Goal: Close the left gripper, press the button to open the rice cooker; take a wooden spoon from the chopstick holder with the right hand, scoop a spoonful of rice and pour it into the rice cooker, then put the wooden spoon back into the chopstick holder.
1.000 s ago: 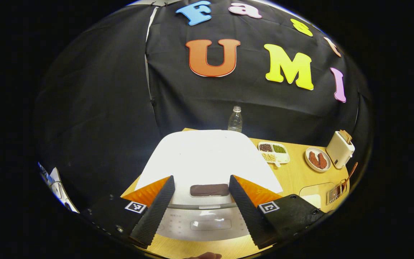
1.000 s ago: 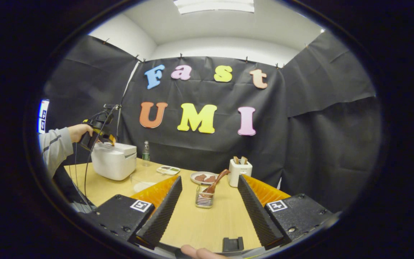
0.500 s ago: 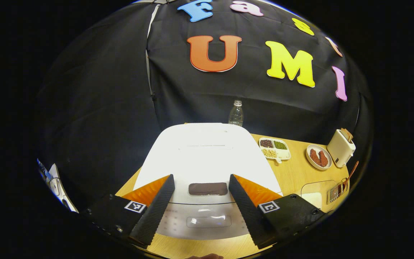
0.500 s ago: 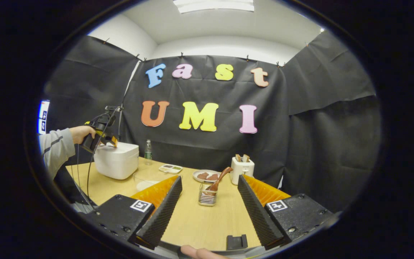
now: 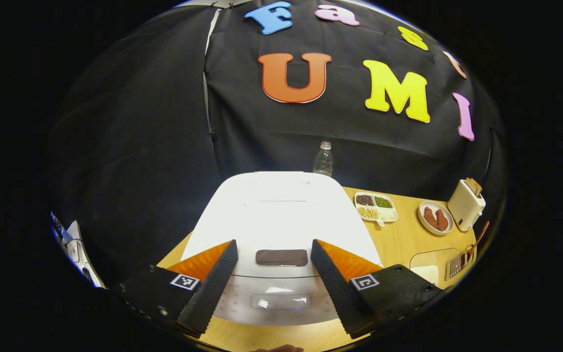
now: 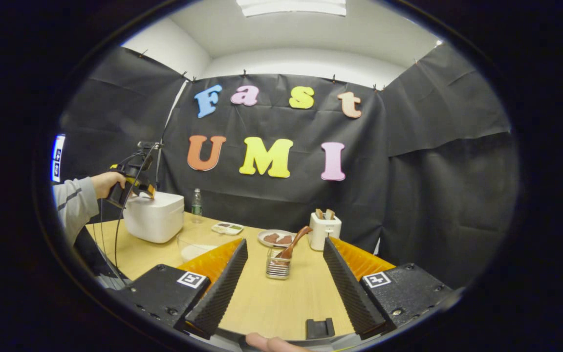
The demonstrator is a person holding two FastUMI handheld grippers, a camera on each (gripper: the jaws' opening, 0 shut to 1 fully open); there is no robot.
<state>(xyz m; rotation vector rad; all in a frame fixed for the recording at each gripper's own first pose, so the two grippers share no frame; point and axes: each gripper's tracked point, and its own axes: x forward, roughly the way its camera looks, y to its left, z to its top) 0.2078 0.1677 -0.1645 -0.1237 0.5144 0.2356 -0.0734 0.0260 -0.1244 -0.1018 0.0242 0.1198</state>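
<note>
A staged recording booth, not a real kitchen: black cloth point(image 6: 438, 186) pinned up as walls under a plain white ceiling point(image 6: 306, 39), with a wooden table point(image 6: 281, 298) set with a rice cooker point(image 6: 154, 222), toaster point(image 6: 324, 230) and plates of food point(image 6: 275, 238).

White rice cooker point(image 5: 281, 215) lid shut; wooden spoon point(image 6: 295, 243) leans in chopstick holder point(image 6: 277, 268).

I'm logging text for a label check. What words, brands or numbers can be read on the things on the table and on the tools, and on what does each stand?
None can be read.
rice cooker, front panel: faint marks, too blurred to read.
bottle: label too small to read.
left tool and right tool: square coded patterns on each, no words.
toaster: no text that I can make out.
</note>
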